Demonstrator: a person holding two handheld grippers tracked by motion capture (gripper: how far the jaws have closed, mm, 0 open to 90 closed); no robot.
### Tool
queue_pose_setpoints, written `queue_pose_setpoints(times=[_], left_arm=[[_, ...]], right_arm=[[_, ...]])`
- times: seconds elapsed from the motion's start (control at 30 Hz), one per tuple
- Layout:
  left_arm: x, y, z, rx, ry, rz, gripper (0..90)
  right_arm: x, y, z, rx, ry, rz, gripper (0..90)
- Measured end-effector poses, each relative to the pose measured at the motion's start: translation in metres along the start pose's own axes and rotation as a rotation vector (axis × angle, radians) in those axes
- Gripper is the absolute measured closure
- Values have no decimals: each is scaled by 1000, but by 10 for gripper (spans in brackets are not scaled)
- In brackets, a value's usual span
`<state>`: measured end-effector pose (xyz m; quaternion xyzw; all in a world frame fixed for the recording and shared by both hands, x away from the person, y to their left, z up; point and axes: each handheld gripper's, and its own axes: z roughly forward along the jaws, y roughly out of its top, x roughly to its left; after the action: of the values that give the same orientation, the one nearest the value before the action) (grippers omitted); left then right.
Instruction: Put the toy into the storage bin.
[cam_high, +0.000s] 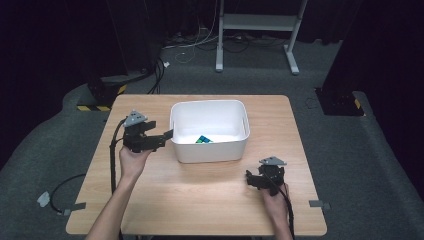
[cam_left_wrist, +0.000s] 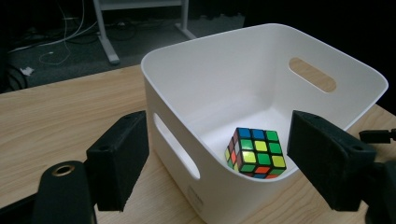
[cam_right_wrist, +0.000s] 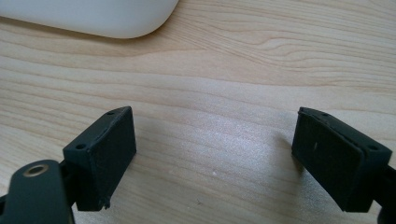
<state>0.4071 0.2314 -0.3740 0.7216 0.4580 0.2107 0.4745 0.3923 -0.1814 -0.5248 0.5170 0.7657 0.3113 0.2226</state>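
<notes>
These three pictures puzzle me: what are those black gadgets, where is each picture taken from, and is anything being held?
A person sits at a wooden table with a hand-held gripper in each hand: a black tool with two padded jaws that pinch things. The wide picture comes from a camera above the table. There the left hand-held gripper is at the side of a white bin, and the right hand-held gripper rests low over bare wood. The other two pictures come from cameras riding on each tool, looking along its jaws. A colourful puzzle cube lies inside the bin. Both pairs of jaws stand open; nothing is held.
</notes>
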Motion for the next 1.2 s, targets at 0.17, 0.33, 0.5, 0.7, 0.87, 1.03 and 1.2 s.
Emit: queue_pose_setpoints(times=[0.17,0.33,0.5,0.7,0.87,1.03,1.2], left_arm=[[3,-3,-6,-9,12,0,212],[5,-6,-10,-14,10,-10,213],[6,-10,-14,-12,22,-15,212],[6,-14,-18,-16,28,-16,212],[8,-17,-25,-18,34,-26,212],[8,-19,-28,-24,36,-30,213],[9,-23,-31,-33,33,-43,213]], right_arm=[[0,0,0,0,0,0,134],[0,0,0,0,0,0,134],[0,0,0,0,0,0,134],[0,0,0,0,0,0,134],[0,0,0,0,0,0,134],[0,0,0,0,0,0,134],[0,0,0,0,0,0,134]])
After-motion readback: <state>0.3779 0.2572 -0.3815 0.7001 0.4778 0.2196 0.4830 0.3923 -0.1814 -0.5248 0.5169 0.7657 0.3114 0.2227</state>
